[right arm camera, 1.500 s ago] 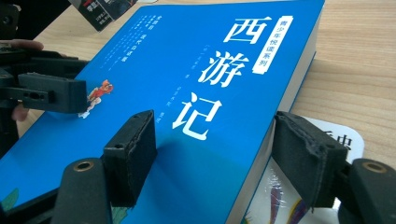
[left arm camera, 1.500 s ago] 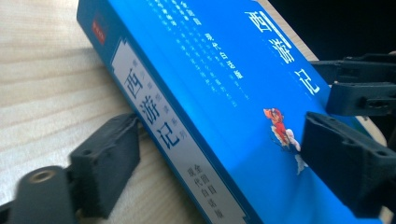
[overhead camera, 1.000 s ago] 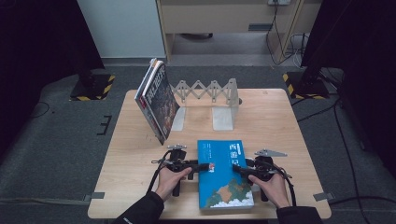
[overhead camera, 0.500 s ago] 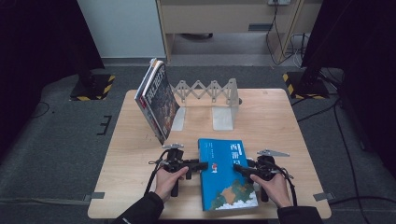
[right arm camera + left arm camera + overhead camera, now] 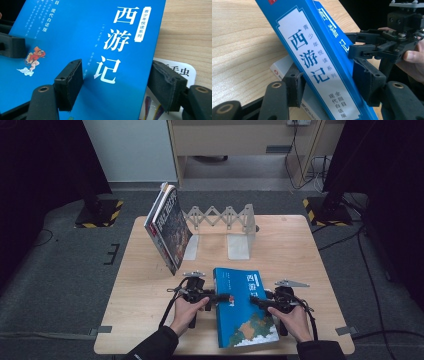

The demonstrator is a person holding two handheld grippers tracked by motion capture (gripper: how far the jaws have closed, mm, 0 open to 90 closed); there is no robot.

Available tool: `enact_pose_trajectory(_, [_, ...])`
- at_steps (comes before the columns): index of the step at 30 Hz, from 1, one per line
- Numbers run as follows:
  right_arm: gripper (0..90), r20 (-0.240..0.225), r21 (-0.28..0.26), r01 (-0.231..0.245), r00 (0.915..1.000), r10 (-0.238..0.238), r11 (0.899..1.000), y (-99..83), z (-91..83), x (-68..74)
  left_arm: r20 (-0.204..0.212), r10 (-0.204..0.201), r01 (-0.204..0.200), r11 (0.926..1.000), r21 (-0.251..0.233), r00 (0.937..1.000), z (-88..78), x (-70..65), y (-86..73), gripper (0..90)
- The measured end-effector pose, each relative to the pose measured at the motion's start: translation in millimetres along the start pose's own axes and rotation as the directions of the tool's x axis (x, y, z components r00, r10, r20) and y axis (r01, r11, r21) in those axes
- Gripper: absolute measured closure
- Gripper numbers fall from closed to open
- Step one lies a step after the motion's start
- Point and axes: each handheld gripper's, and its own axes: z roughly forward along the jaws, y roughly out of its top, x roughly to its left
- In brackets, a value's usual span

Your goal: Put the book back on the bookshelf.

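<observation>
The blue book [image 5: 244,307] lies at the near edge of the desk [image 5: 310,255], well in front of the grey folding book rack [image 5: 222,217]. Its long axis runs from the rack's side toward the person, slightly skewed so the near end sits further to the right. The cover faces up, and the spine, with its white title strip, is on the left. In the left gripper view the spine side is tilted up off the desk, with a white book [image 5: 280,68] lying underneath it.

The left gripper [image 5: 222,298] reaches in from the book's left. Its jaws, which have just been closing, stand about half open around the spine edge, one pad under the book and one above the cover, both on or very close to it. The right gripper [image 5: 255,302] comes in from the book's right, with one pad on the cover and the other at the book's edge; whether it presses I cannot tell.

Left of the rack, two magazines [image 5: 167,227] lean against its end.
</observation>
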Motion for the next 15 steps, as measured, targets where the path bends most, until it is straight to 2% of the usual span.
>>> enact_pose_trajectory(4, [29.8,0.002,0.001,0.008,1.0000,-0.008,1.000,0.3,0.6,0.6,0.004,-0.017,0.017,0.9998,0.011,0.9998,8.9,2.7,0.0,44.2])
enact_pose_trajectory(7, [30.0,0.000,0.004,0.017,0.9999,-0.017,1.000,0.6,1.1,0.3,0.025,-0.034,0.034,0.9990,0.029,0.9991,13.1,5.7,1.5,45.7])
enact_pose_trajectory(15, [30.6,-0.015,0.008,0.025,0.9996,-0.025,1.000,3.6,2.1,-2.8,0.040,-0.057,0.056,0.9978,0.035,0.9976,12.9,8.8,1.7,47.8])
